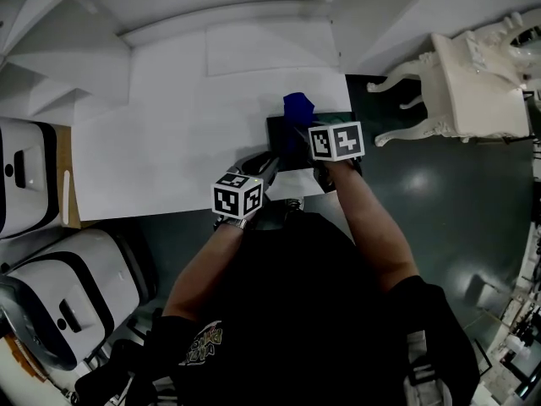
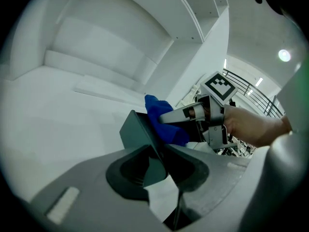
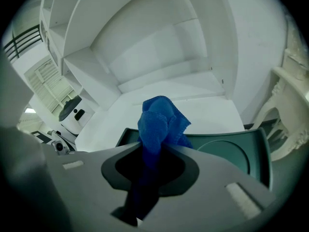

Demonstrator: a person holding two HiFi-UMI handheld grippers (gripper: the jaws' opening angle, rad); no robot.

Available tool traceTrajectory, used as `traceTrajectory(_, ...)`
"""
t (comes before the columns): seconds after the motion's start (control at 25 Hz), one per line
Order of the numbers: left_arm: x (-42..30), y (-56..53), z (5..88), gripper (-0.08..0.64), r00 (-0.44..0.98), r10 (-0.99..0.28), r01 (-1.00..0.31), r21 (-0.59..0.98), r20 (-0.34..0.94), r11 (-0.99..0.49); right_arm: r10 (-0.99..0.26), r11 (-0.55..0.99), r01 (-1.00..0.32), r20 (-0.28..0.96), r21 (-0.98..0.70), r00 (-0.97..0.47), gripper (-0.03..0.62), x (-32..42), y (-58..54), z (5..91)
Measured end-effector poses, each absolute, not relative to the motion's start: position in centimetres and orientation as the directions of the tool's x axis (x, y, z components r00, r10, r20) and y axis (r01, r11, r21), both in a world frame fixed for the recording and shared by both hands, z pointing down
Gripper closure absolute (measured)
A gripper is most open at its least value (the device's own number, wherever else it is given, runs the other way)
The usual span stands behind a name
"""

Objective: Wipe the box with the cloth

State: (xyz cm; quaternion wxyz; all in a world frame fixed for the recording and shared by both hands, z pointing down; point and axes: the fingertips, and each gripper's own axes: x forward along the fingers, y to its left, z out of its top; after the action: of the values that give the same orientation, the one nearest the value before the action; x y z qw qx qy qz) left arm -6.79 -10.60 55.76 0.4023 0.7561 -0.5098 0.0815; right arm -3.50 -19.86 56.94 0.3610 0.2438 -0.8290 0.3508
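Fingers [image 3: 207, 161] of right gripper [image 3: 154, 151] pinch limp blue cloth [image 3: 158, 122] over the box [image 1: 277, 134], centre-right of head view; left gripper [image 2: 161, 156] clamps its near corner, and box looks light, stiff, so edge-grip fine.

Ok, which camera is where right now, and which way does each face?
Head view: on the person's head, facing steeply down on the white table; both forearms show.
Left gripper view: on the left hand-held gripper, clamped on the box, facing the right hand-held gripper and its hand.
Right gripper view: on the right hand-held gripper, facing across the box toward white shelves; its jaws grip the blue cloth.
Shared: all three show box and cloth.
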Motion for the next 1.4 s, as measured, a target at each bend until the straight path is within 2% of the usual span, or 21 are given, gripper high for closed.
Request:
traceTrajectory(0.88,-6.9,-10.6,55.8,0.462,0.460,-0.710,-0.836,0.530,0.533,-0.143,-0.269,0.572,-0.787,0.854,-0.230,-0.445,0.497,8.6,-24.6,56.8)
traceTrajectory(1.4,-6.9,-10.6,55.8,0.462,0.454,-0.712,-0.839,0.526,0.535,-0.140,-0.282,0.568,-0.788,0.843,-0.238,-0.458,0.499,9.3,-24.8,56.6)
